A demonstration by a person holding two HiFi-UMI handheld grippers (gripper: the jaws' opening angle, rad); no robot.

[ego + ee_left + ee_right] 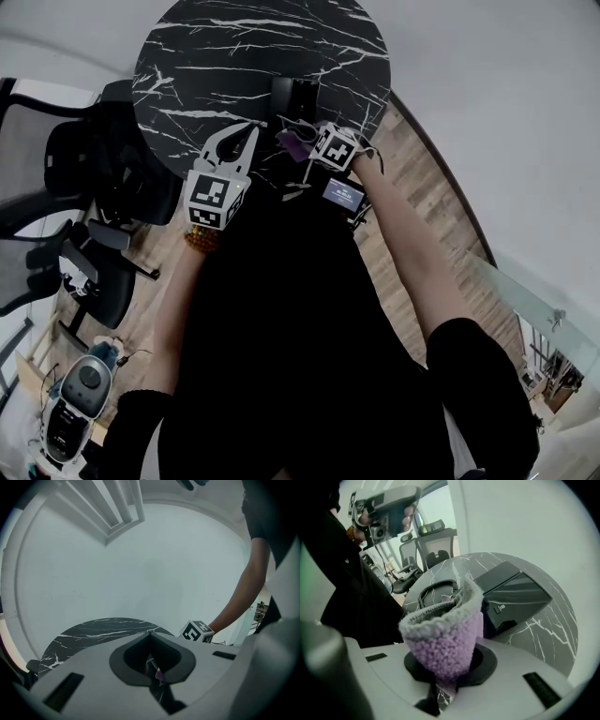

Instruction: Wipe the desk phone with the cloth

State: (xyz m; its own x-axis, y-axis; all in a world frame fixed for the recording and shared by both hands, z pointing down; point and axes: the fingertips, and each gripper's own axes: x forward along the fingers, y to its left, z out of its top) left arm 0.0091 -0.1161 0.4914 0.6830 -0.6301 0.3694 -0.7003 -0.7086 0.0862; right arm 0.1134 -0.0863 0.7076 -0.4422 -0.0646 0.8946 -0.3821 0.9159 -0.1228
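Both claws are closed: the right gripper (446, 656) pinches the cloth (440, 630) near the phone (511, 592) on the table (234, 56), and the left gripper (150, 634) holds nothing. Wiping seems about to start; the next move would be to press the cloth onto the phone.

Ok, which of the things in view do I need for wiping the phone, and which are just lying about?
For the job:
cloth, clamped in the right gripper
phone, on the table

Lying about:
chairs beside the table
appliance on the floor
left gripper, holding nothing
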